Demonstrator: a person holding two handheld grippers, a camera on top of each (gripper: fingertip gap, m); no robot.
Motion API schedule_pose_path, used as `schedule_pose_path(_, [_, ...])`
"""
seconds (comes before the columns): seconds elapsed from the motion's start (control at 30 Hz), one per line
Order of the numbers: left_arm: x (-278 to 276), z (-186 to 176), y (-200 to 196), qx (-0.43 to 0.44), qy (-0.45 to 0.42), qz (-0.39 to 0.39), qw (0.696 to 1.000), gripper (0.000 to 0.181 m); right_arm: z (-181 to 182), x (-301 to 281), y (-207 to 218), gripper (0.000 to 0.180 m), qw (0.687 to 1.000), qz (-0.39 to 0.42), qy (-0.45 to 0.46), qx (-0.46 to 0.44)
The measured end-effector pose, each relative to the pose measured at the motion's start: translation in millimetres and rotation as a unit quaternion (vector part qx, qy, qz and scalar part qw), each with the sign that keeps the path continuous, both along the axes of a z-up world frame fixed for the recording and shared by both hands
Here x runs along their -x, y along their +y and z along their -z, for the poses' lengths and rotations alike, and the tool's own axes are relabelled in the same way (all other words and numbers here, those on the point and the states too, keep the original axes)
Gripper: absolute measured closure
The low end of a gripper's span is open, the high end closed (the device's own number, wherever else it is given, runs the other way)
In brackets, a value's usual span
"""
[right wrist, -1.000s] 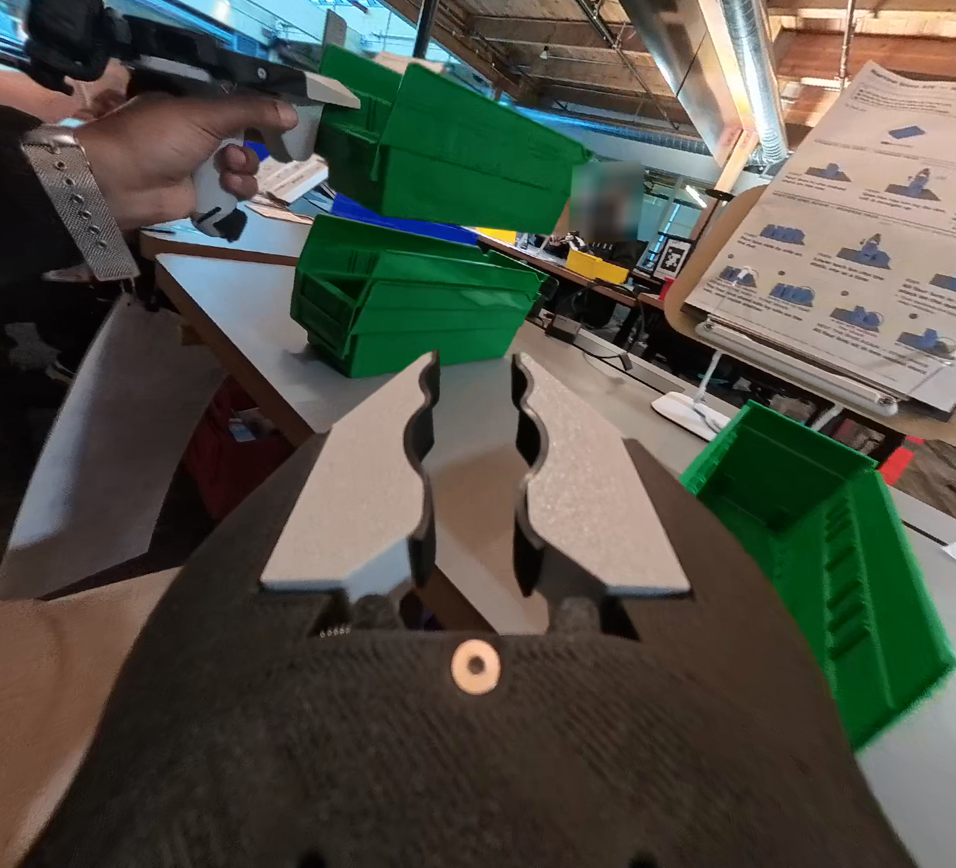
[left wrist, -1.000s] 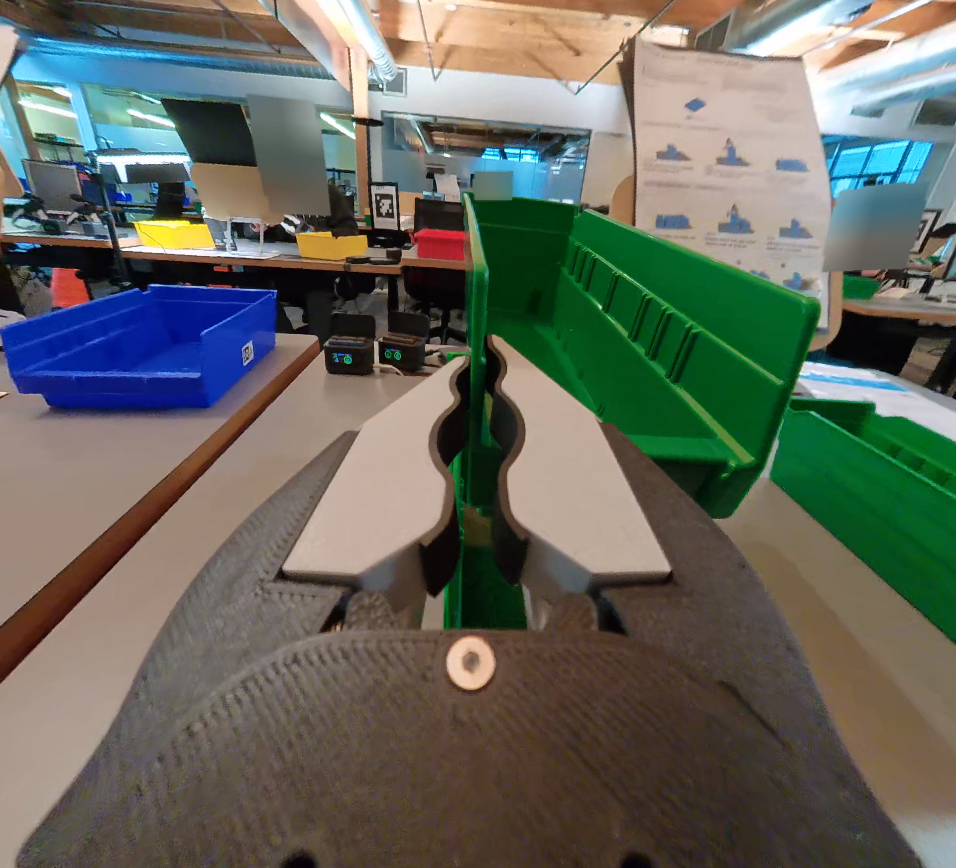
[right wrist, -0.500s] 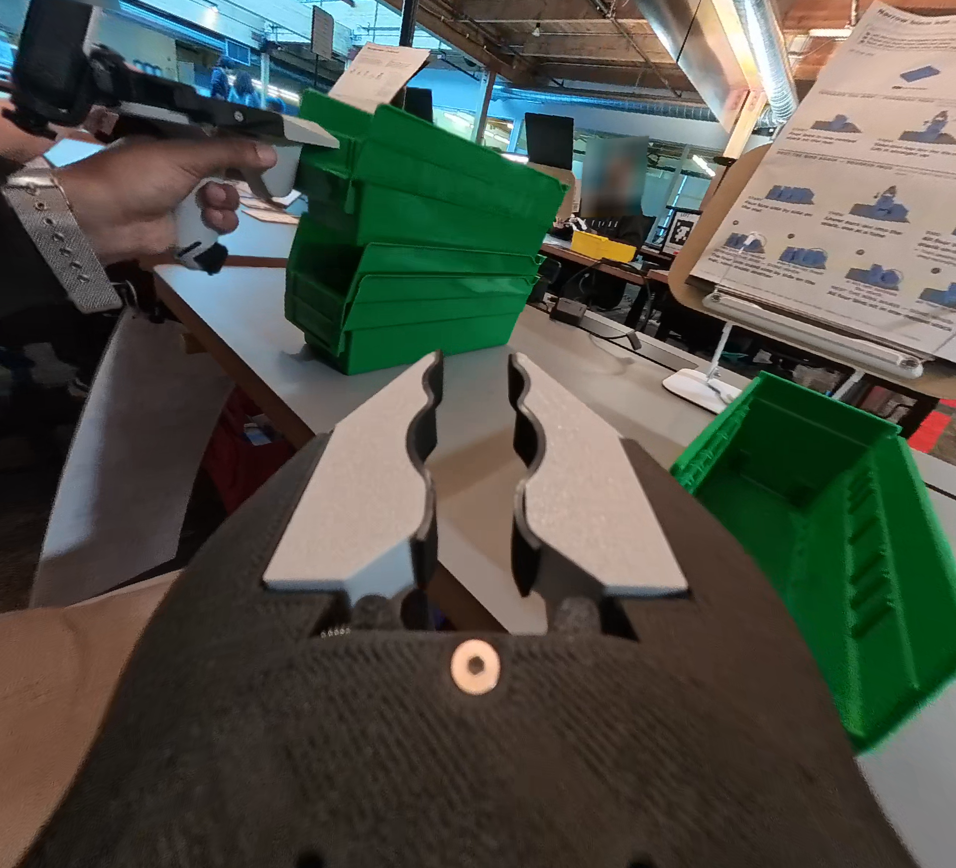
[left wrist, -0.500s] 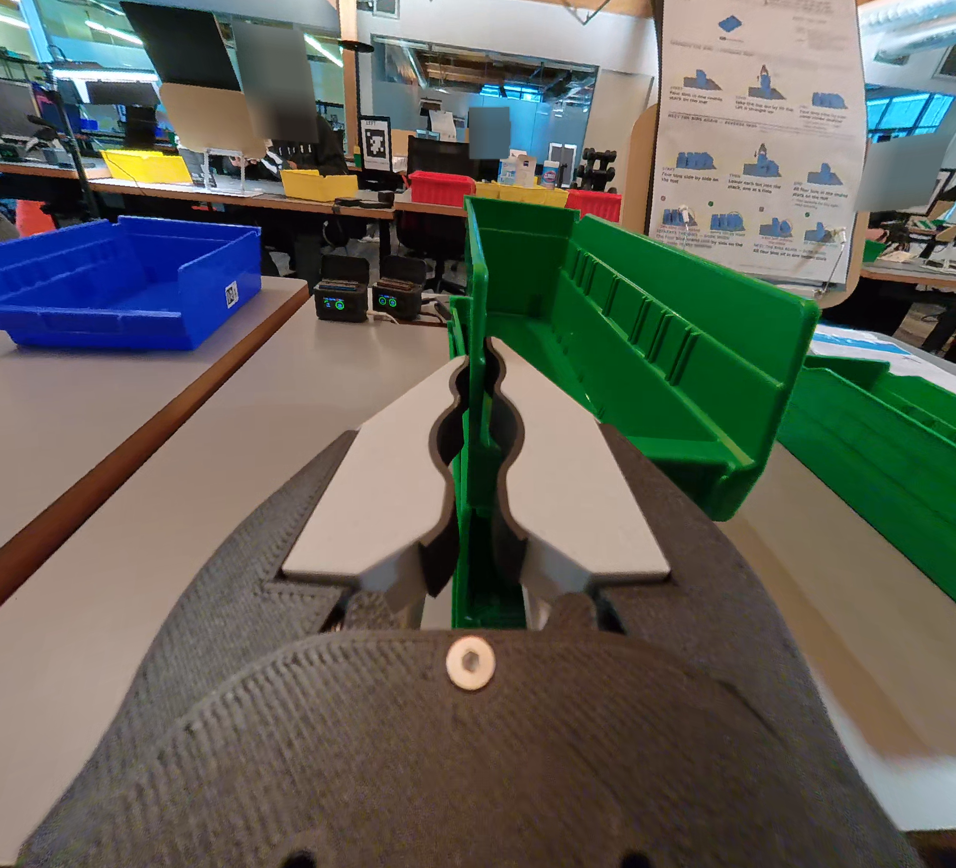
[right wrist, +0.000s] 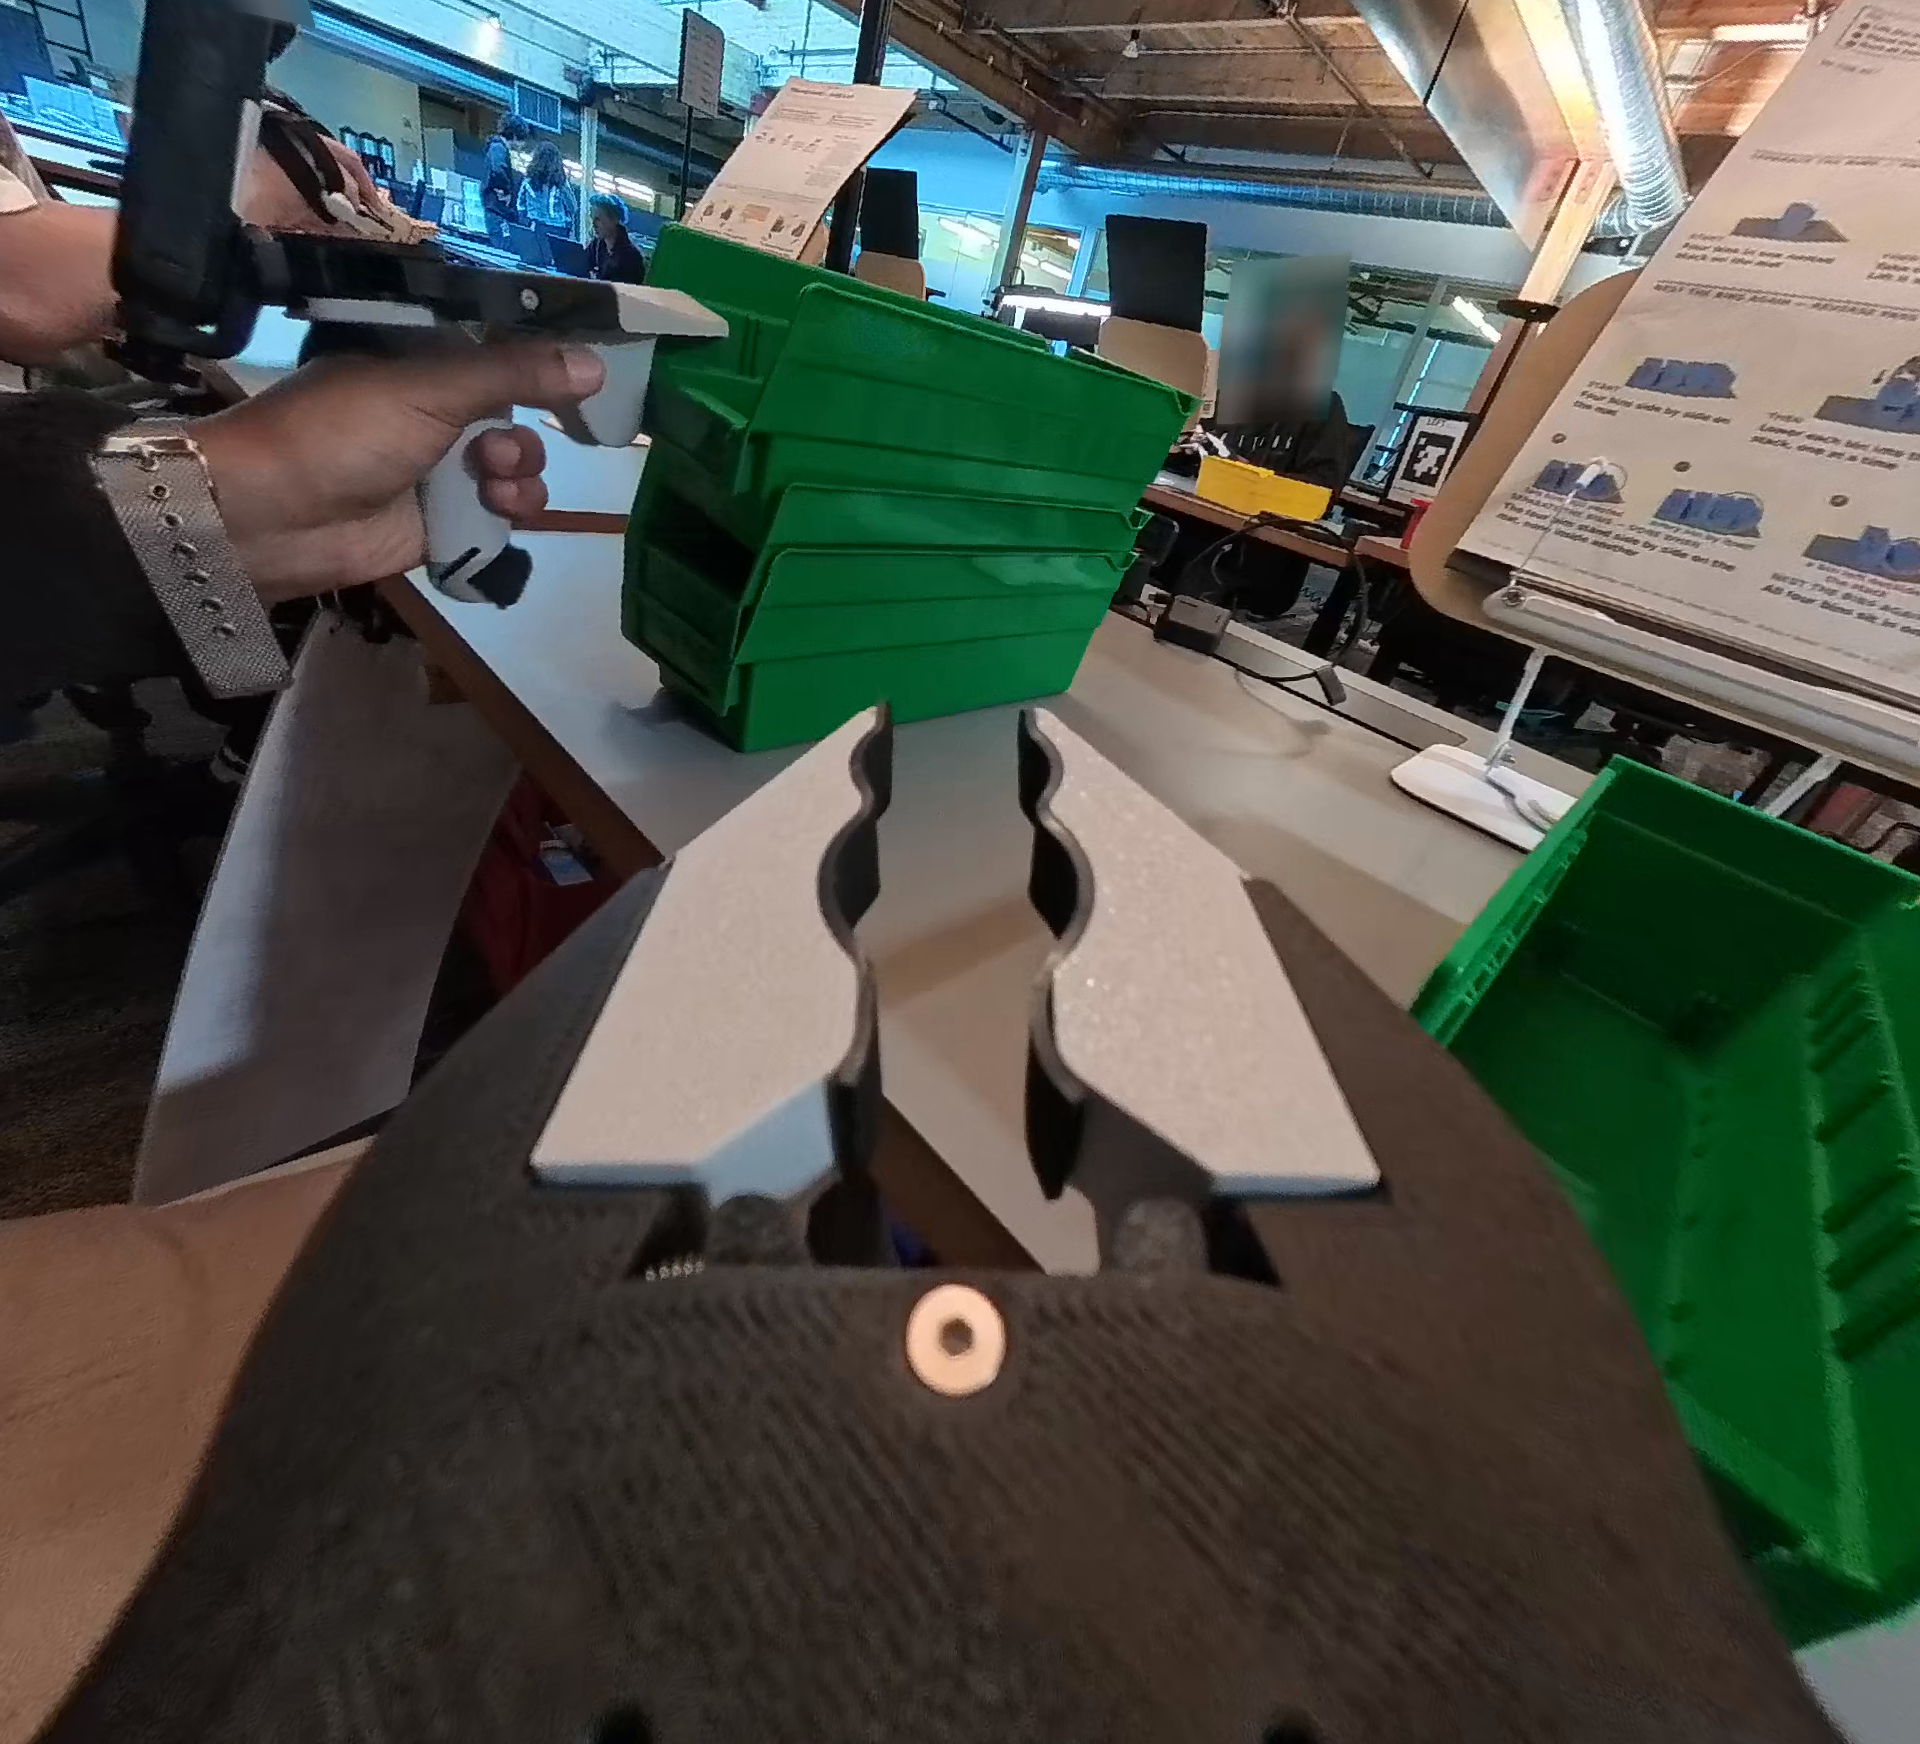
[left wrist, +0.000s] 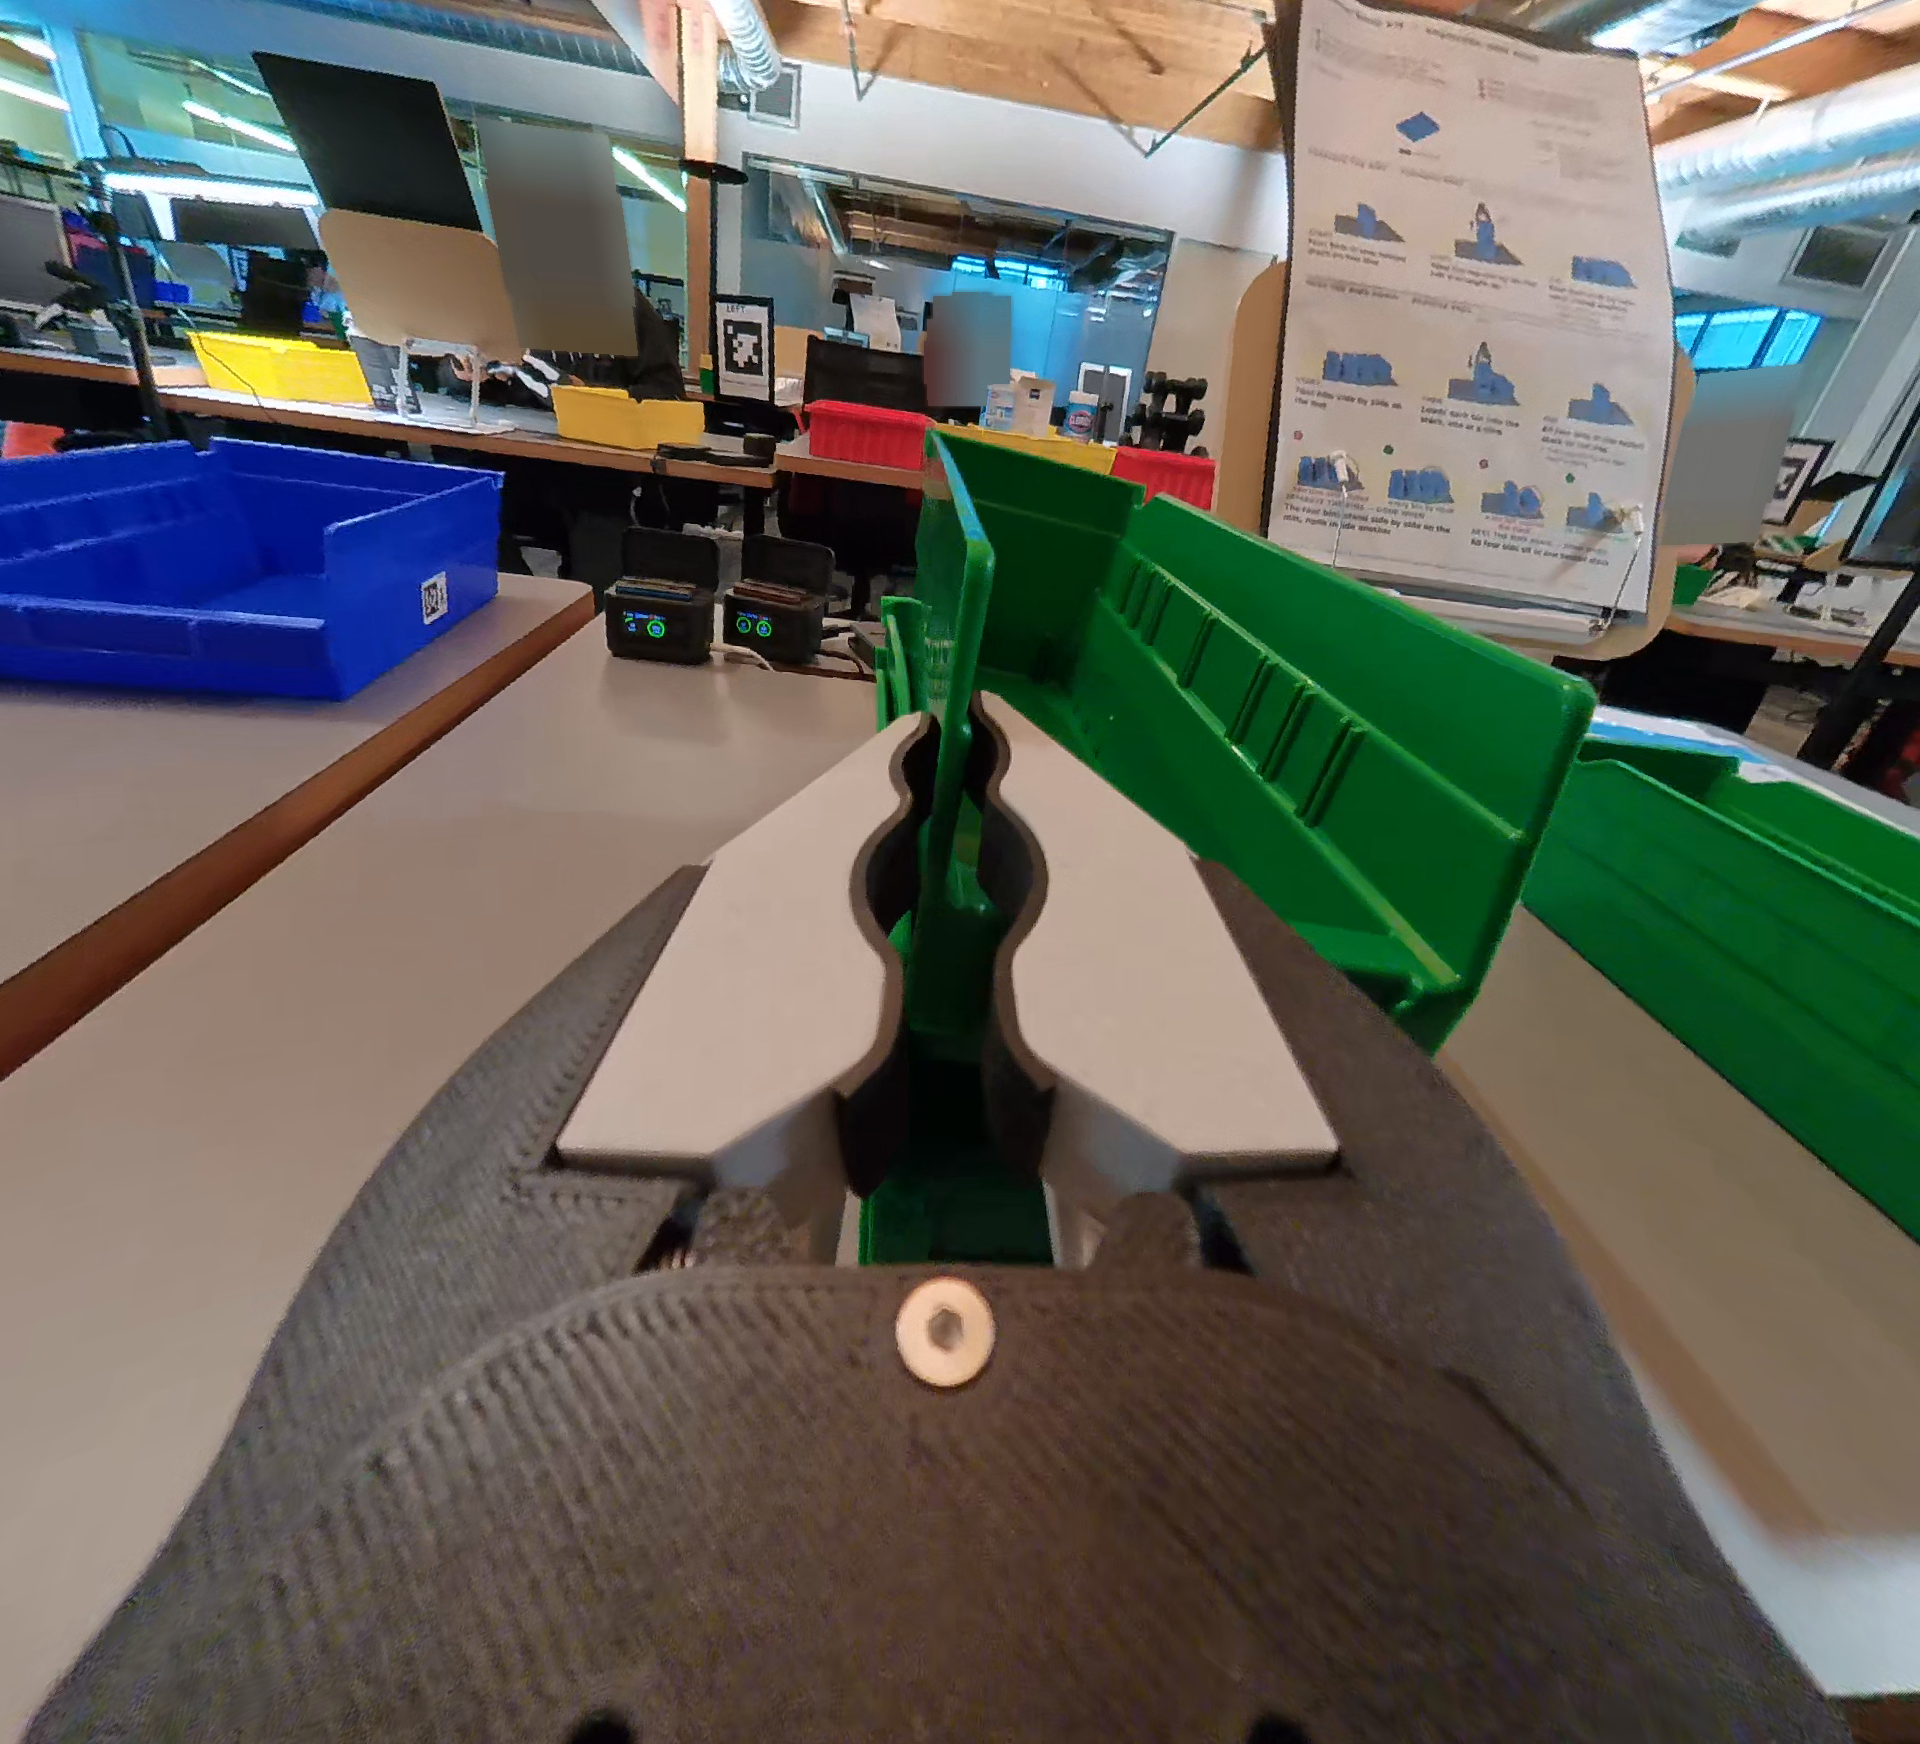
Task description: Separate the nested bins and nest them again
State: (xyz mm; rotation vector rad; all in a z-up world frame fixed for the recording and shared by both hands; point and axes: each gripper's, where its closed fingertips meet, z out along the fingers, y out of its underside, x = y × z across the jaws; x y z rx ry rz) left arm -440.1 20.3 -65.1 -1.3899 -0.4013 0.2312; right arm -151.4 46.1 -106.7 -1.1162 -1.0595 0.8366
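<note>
Top green bin (left wrist: 1288,759) clamped by one side wall between the fingers of the left gripper (left wrist: 954,728), wall edge-on in the narrow gap, open inside of the bin spread out to the right of the fingers. Seen from the right wrist view, same top green bin (right wrist: 935,416) resting tilted on the green stack (right wrist: 883,614), near end raised, far end lower, left gripper (right wrist: 717,325) biting its upper left corner, held by a hand (right wrist: 395,458) with a grey wrist strap. Whether seated fully in the stack or only lying on it: could not be told. Stack stood on the grey table (right wrist: 1226,790) straight ahead of the right gripper (right wrist: 954,738), beyond its tips. Right gripper held nothing, fingers apart with bare table showing in the gap. Single green bin (right wrist: 1704,1123) lay on the table close to the right of the right gripper, open side toward the camera; same single green bin (left wrist: 1745,915) sat to the right of the left gripper. Blue bin (left wrist: 229,551) sat on a neighbouring table well to the left of the left gripper. Two small black chargers (left wrist: 717,608) stood ahead and slightly left of its tips. Instruction sheet (left wrist: 1465,323) stood on a board ahead and to the right.
</note>
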Motion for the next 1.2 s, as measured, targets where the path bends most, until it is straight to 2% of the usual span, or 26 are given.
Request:
schedule_pose_path(0.17, [0, 0, 4, -0.014, 0.002, 0.002, 1.0, 0.18, 1, -1, 0, 0.157, 1.0, 0.004, -0.002, 0.0])
schedule_pose_path(0.37, [5, 13, 1, -0.028, -0.064, -0.024, 0.997, 0.18, 1, -2, 1, 0.157, 1.0, 0.008, -0.003, 0.0])
schedule_pose_path(0.53, [5, 18, -1, -0.019, -0.049, -0.036, 0.998, 0.18, 2, -1, 0, 0.157, 1.0, 0.007, -0.006, -0.002])
schedule_pose_path(0.67, [1, 11, -2, -0.016, -0.014, -0.037, 0.999, 0.161, 2, -2, 0, 0.158, 1.0, 0.007, -0.005, -0.001])
schedule_pose_path(0.73, [-3, 3, -3, -0.018, 0.009, -0.032, 0.999, 0.156, 2, -2, 1, 0.158, 1.0, 0.007, -0.005, 0.0])
schedule_pose_path(0.93, [1, 0, -2, 0.008, 0.022, -0.038, 0.999, 0.166, 3, -2, 0, 0.158, 1.0, 0.003, -0.007, 0.001])
schedule_pose_path(1.2, [9, 2, 6, 0.052, -0.004, 0.005, 0.999, 0.162, 6, 0, -3, 0.157, 1.0, -0.003, -0.01, 0.004])
